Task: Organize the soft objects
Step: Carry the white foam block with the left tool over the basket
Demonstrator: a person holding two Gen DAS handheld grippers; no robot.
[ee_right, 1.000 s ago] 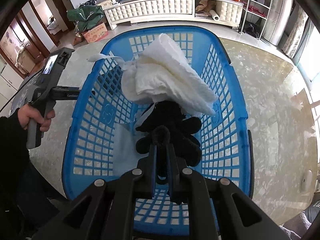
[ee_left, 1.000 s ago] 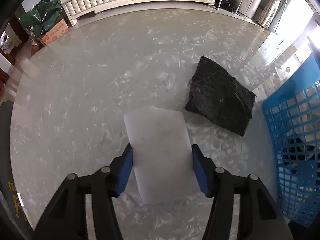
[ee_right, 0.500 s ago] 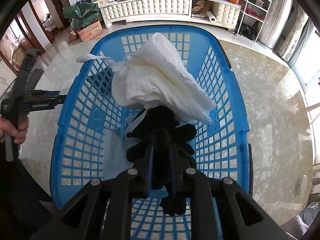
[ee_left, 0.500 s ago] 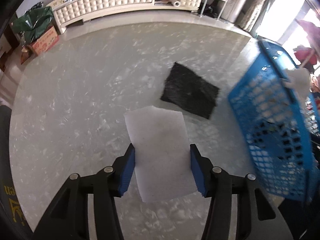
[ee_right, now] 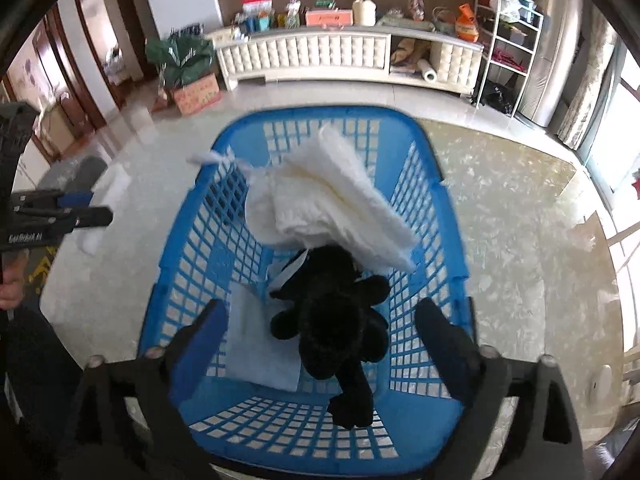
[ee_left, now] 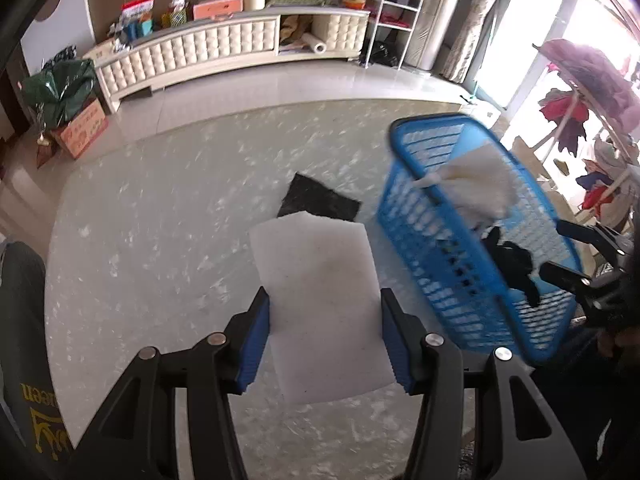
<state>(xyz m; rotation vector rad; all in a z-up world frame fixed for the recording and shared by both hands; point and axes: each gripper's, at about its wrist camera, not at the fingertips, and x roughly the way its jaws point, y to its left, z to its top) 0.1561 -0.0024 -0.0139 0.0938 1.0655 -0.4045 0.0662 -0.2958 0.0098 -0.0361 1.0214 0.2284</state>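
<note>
My left gripper (ee_left: 325, 306) is shut on a white foam pad (ee_left: 316, 256), its blue pads pressing both long edges, and it hangs above the marble table (ee_left: 160, 248). A black foam pad (ee_left: 320, 202) lies on the table just beyond. The blue basket (ee_left: 420, 264) stands to the right. Over the basket (ee_right: 320, 114), the jaws of my right gripper (ee_right: 321, 310) are opening wide. A black plush toy (ee_right: 340, 344) lies between them in the basket, and neither finger touches it. A white towel (ee_right: 328, 200) and a pale sheet (ee_right: 256, 344) also lie inside. The left gripper (ee_right: 96, 204) shows at the left.
A white tufted cabinet (ee_left: 224, 48) with clutter on top runs along the far wall. A cardboard box (ee_left: 84, 128) and a green bag sit on the floor at the left. A metal shelf (ee_left: 392, 20) and a clothes rack (ee_left: 580, 92) stand at the right.
The left gripper rose from the table with the white pad and swung toward the basket. The right jaws went from shut on the black plush to wide open, and the plush dropped into the basket.
</note>
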